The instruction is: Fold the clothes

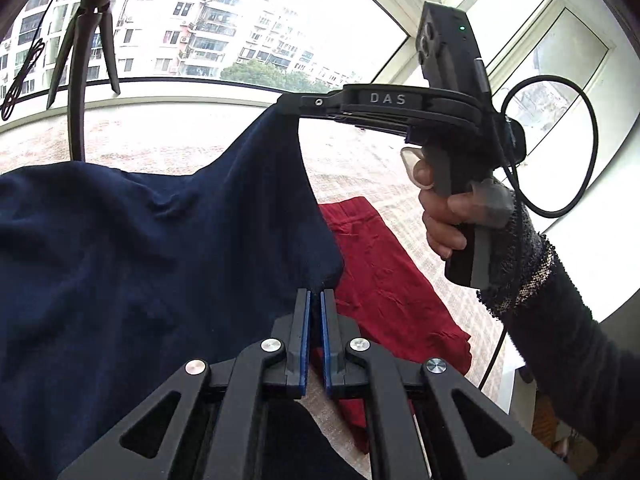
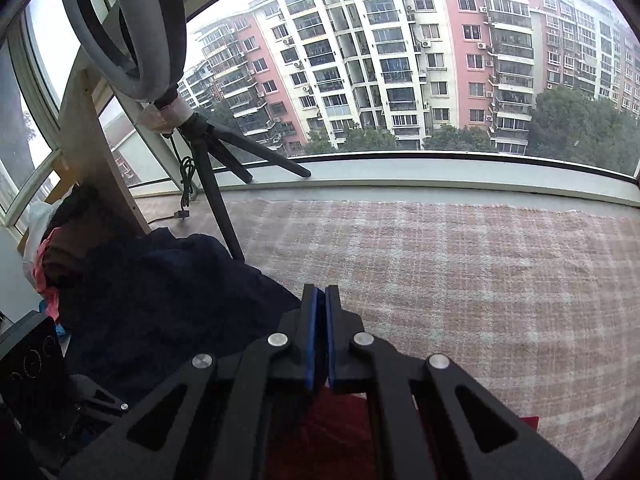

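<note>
1. My left gripper (image 1: 315, 294) is clamped tight on the navy garment's (image 1: 140, 260) edge.
2. My right gripper (image 1: 292, 109) pinches another corner higher, so the cloth hangs spread for folding.
3. A red garment (image 1: 384, 280) lies flat on the checked surface (image 2: 460, 260) beneath.

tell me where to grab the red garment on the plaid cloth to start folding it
Take the red garment at its far corner, near, coming from above. It lies flat on the plaid cloth, and that end is clear of the navy garment held up by both hand-held grippers, which hangs over its near edge.
</note>
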`<state>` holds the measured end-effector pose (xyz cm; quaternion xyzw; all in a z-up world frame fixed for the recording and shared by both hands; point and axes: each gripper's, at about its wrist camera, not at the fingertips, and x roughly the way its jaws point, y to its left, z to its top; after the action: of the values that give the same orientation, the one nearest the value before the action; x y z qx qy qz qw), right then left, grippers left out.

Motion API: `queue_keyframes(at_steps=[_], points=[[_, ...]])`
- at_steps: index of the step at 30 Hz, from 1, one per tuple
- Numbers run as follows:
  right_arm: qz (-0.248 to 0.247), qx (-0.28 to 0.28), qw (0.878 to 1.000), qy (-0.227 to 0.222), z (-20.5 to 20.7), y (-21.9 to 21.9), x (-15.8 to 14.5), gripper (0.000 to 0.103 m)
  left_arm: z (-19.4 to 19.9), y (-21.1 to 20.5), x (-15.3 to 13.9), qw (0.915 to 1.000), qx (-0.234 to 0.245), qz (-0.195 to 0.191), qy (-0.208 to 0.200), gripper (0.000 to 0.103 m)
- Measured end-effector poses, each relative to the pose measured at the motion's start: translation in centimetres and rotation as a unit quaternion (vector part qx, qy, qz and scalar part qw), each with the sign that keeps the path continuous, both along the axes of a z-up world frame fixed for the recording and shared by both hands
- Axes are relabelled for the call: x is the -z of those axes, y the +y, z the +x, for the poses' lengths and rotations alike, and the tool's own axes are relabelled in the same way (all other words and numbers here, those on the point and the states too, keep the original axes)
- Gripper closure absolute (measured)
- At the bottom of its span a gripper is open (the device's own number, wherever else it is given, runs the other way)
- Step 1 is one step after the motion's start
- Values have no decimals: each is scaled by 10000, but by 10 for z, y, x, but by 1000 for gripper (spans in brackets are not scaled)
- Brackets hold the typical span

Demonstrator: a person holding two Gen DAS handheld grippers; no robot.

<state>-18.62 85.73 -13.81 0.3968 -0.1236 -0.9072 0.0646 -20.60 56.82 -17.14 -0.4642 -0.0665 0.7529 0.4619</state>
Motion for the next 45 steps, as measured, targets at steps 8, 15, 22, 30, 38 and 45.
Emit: queue_keyframes(at_steps=[8,15,22,30,38,45], points=[[172,-1094,9934,290,-38,-130,-19,99,9,-72,11,9925,-1156,183,-343,88],[139,-1066,9939,257,-9,-147,-33,71,25,-142,-5,9857,-1655,-250,-192,59],[621,-947,9914,-654,68,-158,48,71,-20,-153,-14,9875,-1537,-290,-197,59],[827,-1418,9838,-720,94,-182,81,72,-58,-71,-1,9959,-787,-408,-176,59],[591,-1391,9838,-968,94,-162,88,86,-53,-32,25,9882,128,-1446,-492,63],[153,-1349,9844,-1117,98,-138,87,86,-25,-127,18,9596,-352,-2790,-116,63]])
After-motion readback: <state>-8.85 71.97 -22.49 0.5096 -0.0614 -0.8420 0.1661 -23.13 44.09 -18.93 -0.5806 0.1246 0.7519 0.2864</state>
